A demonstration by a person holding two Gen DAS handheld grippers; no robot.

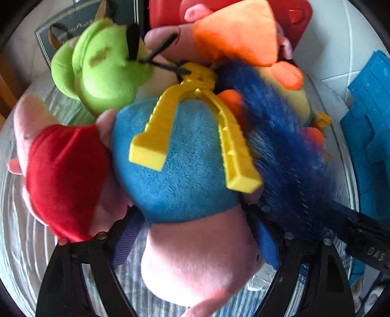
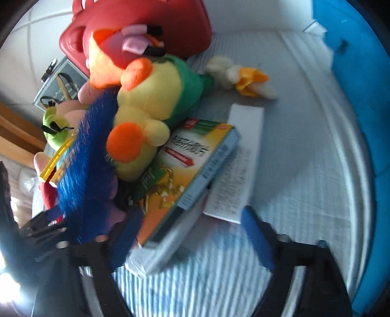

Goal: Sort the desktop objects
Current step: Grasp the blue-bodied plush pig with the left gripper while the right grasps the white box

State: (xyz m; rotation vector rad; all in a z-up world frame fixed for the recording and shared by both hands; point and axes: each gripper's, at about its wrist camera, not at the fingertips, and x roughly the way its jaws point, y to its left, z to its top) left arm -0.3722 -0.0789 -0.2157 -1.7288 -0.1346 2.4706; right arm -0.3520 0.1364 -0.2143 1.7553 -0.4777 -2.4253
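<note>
My left gripper (image 1: 195, 236) is shut on a pink plush pig in a blue top (image 1: 180, 175), which carries a yellow plastic clip (image 1: 195, 126). A pig in red (image 1: 65, 175) and a green plush (image 1: 107, 73) lie beside it. A blue furry tail (image 1: 280, 136) crosses at the right. My right gripper (image 2: 190, 234) is open over a green-and-orange box (image 2: 180, 175) and a white box (image 2: 234, 170). A yellow-and-green plush with orange feet (image 2: 146, 114) lies on the box. The blue tail (image 2: 90, 165) hangs by the left finger.
A red plastic case (image 2: 175, 26) stands at the back, with an orange-and-pink plush (image 1: 238, 31) in front of it. A small white-and-yellow duck plush (image 2: 241, 78) lies on the white cloth (image 2: 304, 146). A blue bin (image 2: 360, 85) is at the right, and a dark framed picture (image 1: 65, 22) at the back left.
</note>
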